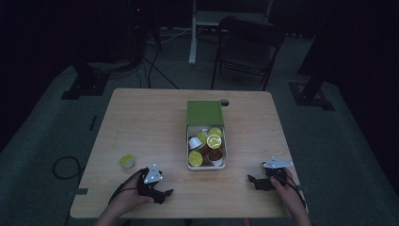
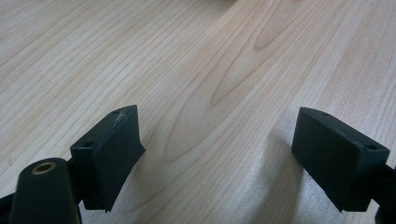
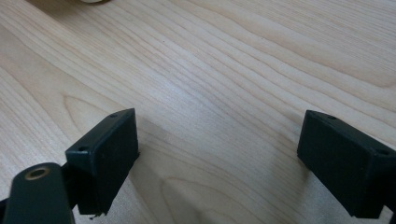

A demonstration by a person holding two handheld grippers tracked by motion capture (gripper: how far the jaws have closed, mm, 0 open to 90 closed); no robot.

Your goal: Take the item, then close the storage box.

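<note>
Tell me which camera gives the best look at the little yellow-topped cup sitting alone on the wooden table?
The high view: the single yellow-topped cup sits whole on the wooden table, left of the open green-lidded box and just beyond the left claw. Both gripper views look along open jaws at bare wood grain; the pale sliver at the right gripper view's top edge cannot be identified.

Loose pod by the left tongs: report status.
Both tongs open, empty: left tongs, right tongs. Pod alone on table, outside box. Path clear.
</note>
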